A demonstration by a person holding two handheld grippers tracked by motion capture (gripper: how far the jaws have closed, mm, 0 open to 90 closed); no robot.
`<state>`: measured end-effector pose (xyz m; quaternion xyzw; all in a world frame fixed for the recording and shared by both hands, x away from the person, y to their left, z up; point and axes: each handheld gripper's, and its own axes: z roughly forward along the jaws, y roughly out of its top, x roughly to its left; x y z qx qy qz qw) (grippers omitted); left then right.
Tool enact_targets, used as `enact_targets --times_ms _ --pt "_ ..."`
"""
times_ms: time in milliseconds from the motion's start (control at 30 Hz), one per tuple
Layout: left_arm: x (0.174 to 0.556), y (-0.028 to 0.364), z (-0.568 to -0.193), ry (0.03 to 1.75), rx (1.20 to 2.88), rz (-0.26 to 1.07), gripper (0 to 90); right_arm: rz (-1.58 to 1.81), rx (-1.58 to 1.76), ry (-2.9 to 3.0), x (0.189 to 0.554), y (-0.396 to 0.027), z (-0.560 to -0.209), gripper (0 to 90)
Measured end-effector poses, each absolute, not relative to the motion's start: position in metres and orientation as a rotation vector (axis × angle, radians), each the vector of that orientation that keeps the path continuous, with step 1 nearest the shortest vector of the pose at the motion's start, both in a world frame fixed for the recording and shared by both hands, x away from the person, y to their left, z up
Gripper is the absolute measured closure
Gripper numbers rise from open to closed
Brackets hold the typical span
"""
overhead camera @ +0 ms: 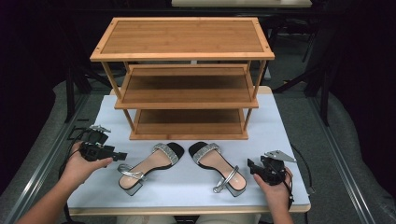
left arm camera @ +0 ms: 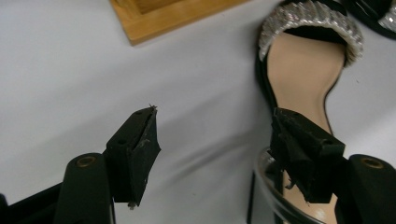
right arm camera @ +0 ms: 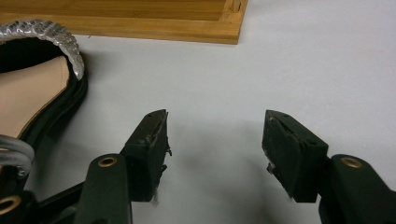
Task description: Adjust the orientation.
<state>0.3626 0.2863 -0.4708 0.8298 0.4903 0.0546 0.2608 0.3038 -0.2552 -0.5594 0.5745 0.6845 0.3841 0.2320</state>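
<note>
Two black sandals with silver straps lie on the white table top in front of a wooden rack. The left sandal has its heel toward the left gripper, which stands open just left of the heel with bare table between its jaws. The right sandal lies with its heel toward the right gripper. That gripper is open a little to the right of the heel and holds nothing.
A three-tier wooden shoe rack stands at the back of the white table top. All its shelves are bare. The table's front edge runs close below both hands.
</note>
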Motion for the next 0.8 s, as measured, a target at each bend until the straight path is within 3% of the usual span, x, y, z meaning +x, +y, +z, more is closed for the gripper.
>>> enact_targets --times_ms 533,800 --pt "0.373 0.237 -0.456 1.212 2.458 0.046 37.1 1.063 1.581 1.882 0.305 -0.255 -0.561 40.0" --pt "0.377 0.208 -0.46 1.215 2.516 -0.006 31.0 1.051 1.575 1.897 0.305 -0.254 -0.562 40.0"
